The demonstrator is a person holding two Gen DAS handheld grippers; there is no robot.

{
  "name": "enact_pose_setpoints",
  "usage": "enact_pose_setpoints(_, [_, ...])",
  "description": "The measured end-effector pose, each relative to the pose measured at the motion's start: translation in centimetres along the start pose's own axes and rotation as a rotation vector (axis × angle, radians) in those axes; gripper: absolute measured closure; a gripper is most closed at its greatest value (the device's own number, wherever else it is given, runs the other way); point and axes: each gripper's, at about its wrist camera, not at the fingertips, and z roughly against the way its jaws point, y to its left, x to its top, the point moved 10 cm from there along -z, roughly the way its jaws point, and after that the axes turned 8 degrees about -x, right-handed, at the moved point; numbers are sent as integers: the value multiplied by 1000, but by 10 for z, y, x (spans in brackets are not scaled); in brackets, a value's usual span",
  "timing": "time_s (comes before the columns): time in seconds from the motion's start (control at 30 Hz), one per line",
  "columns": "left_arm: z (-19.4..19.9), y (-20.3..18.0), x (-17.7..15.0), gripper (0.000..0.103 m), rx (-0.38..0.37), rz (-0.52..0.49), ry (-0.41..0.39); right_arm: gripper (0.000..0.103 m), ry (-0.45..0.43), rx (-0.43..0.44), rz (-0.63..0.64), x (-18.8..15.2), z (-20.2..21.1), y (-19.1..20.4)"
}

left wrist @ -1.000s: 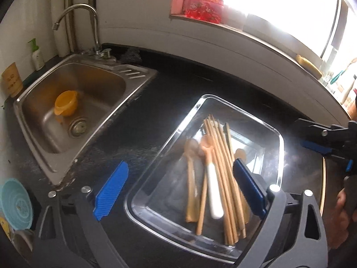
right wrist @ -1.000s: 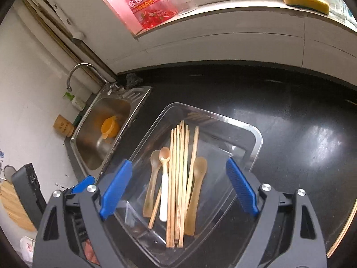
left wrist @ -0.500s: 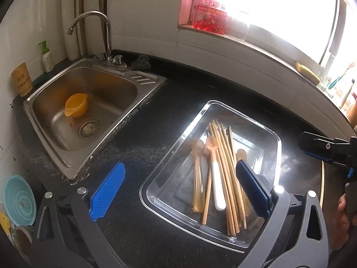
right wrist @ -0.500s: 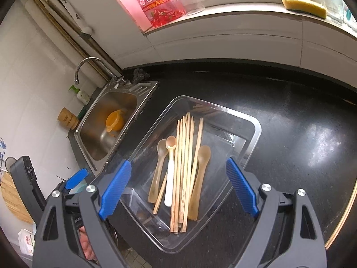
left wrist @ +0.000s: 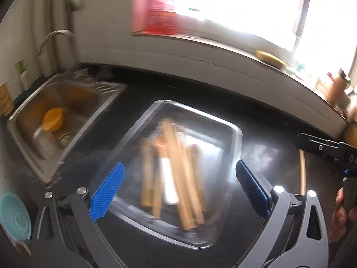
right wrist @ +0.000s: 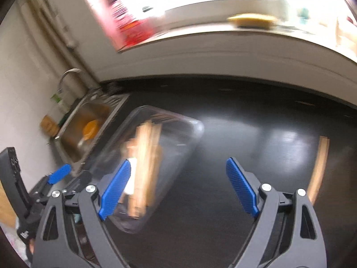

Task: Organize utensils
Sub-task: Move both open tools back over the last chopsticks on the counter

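A clear plastic tray (left wrist: 237,134) lies on the black countertop, holding a bundle of wooden chopsticks (left wrist: 181,174), a white-handled spoon (left wrist: 167,178) and tan spoons, all blurred. My left gripper (left wrist: 179,167) hovers above the tray's near half, open, with nothing between its blue pads. At the right edge of that view a hand (left wrist: 341,212) holds the other tool's black body (left wrist: 319,147). My right gripper (right wrist: 178,165) stands open over bare counter. The tray (right wrist: 194,122) and its chopsticks (right wrist: 145,156) sit just behind its left finger. The left tool's blue pad (right wrist: 59,176) shows at lower left.
A steel sink (left wrist: 26,143) with an orange bowl (left wrist: 53,119) and a faucet (left wrist: 55,35) lies left of the tray. A red bag (left wrist: 156,6) and a yellow sponge (left wrist: 270,58) sit on the window sill. A wooden strip (right wrist: 319,167) marks the counter's right edge.
Both views have swung and are now motion-blurred. The tray now sits centred between the left fingers and has slid left in the right wrist view. Both grippers stay open.
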Motion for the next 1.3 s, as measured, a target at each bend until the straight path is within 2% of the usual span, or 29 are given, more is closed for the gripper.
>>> enact_pose_setpoints(0.17, [-34,-87,-8,6,-112,-113,42,19,-50,-182,-99,-18,35,-119])
enact_pose_setpoints(0.3, [-59,-152,-16,6,-187,-196,80,19,-62,-266,-195,-39,54,-193])
enact_pose_setpoints(0.5, [-98,-248,-38,6,-278,-341,136,19,-61,-331,-275,-64,66,-258])
enact_pose_setpoints(0.7, [-147,-309,-64,6,-331,-465,208,19,-36,-343,-302,-77,58,-293])
enact_pose_setpoints(0.83, [-183,-325,-79,6,-328,-492,271,19,-9,-338,-325,-82,44,-309])
enact_pose_setpoints(1.03, [-222,-322,-86,6,-313,-482,327,19,29,-333,-334,-83,23,-324])
enact_pose_setpoints(1.17, [-237,-322,-85,6,-312,-490,352,19,45,-325,-332,-83,11,-327])
enact_pose_setpoints(1.3, [-241,-321,-80,6,-317,-494,334,19,61,-324,-324,-82,2,-326])
